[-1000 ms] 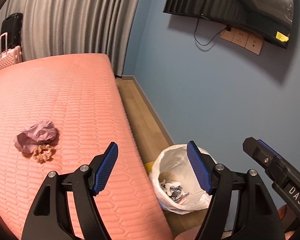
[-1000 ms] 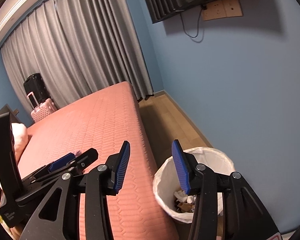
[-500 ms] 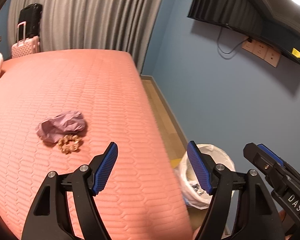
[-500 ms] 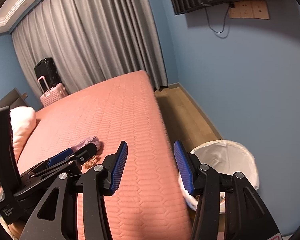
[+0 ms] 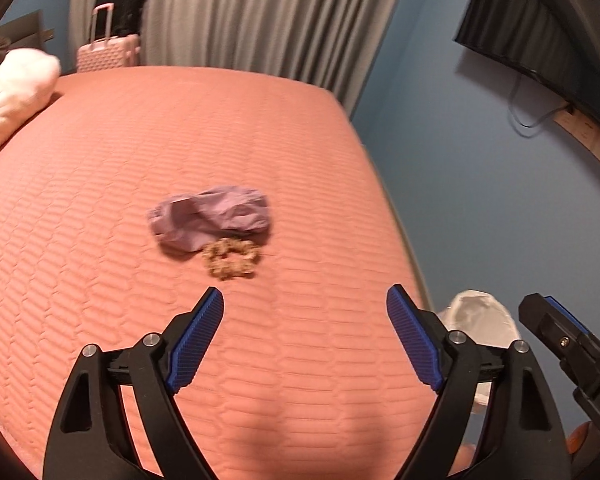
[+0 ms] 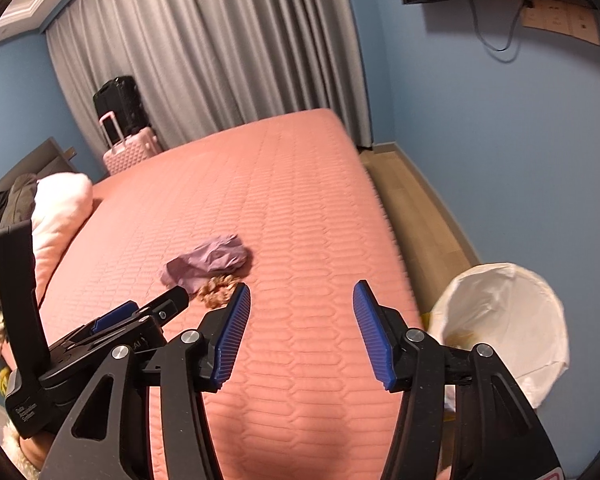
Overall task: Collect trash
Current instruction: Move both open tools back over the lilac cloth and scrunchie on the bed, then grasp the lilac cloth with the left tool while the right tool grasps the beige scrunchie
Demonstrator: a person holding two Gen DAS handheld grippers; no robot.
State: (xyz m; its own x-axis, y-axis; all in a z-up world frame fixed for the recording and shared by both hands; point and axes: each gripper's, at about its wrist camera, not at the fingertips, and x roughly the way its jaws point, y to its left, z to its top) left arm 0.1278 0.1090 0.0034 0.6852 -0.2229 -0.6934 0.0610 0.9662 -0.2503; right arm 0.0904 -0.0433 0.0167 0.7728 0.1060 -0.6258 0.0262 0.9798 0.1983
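Note:
A crumpled purple paper [image 5: 212,216] lies on the pink bed [image 5: 100,184], with a small brown scrunchie-like ring [image 5: 231,259] touching its near edge. Both also show in the right wrist view: the purple paper [image 6: 210,261] and the brown ring [image 6: 217,289]. My left gripper [image 5: 305,312] is open and empty, above the bed just short of them. My right gripper [image 6: 302,304] is open and empty, to the right of the left one. A white-lined trash bin [image 6: 508,316] stands on the floor by the bed's right edge; it also shows in the left wrist view [image 5: 480,318].
A white pillow [image 6: 60,208] lies at the bed's left end. A pink suitcase [image 6: 130,148] and a black one [image 6: 118,102] stand by the grey curtain. A wall TV [image 5: 540,28] hangs on the blue wall. A strip of wooden floor [image 6: 416,208] runs between bed and wall.
Both grippers have swung left from over the trash bin to over the bed. The purple paper and brown ring now sit ahead of the left gripper. Both jaws stayed open.

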